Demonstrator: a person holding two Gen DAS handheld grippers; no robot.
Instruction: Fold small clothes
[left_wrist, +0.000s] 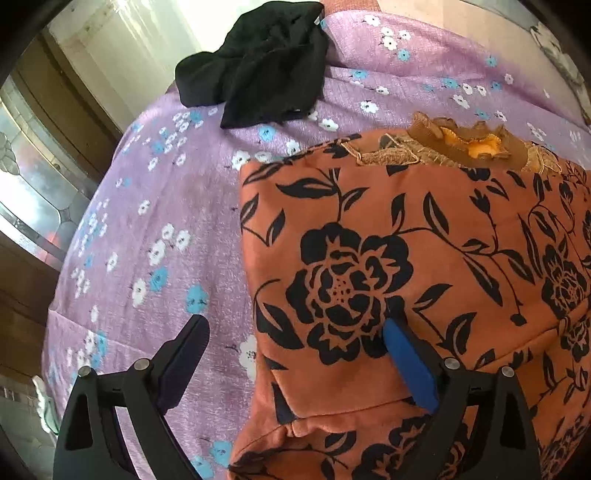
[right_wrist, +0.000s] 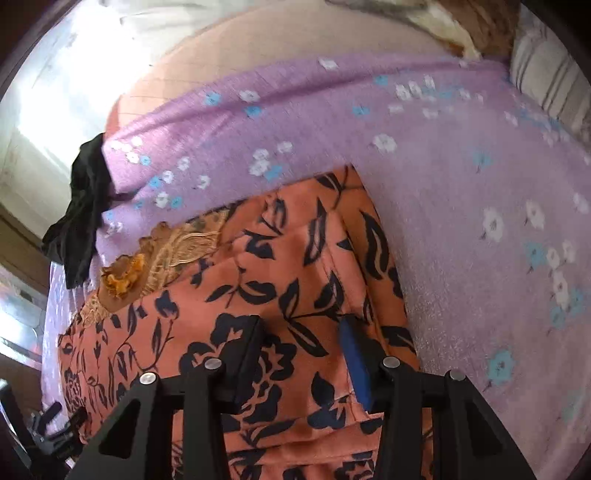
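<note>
An orange garment with a black flower print (left_wrist: 388, 258) lies folded on a purple floral bedsheet (left_wrist: 155, 206); its lace neckline (left_wrist: 461, 146) is at the far end. My left gripper (left_wrist: 295, 325) is open over the garment's left edge, one finger above the sheet and the blue-padded finger above the cloth. In the right wrist view the same garment (right_wrist: 258, 280) lies below my right gripper (right_wrist: 301, 332), which is open with both fingers just over the cloth near its right edge. Neither gripper holds anything.
A crumpled black garment (left_wrist: 258, 66) lies on the sheet beyond the orange one; it also shows in the right wrist view (right_wrist: 81, 210) at the bed's left edge. A striped pillow (right_wrist: 546, 81) is at the far right. A window and wooden frame stand left of the bed.
</note>
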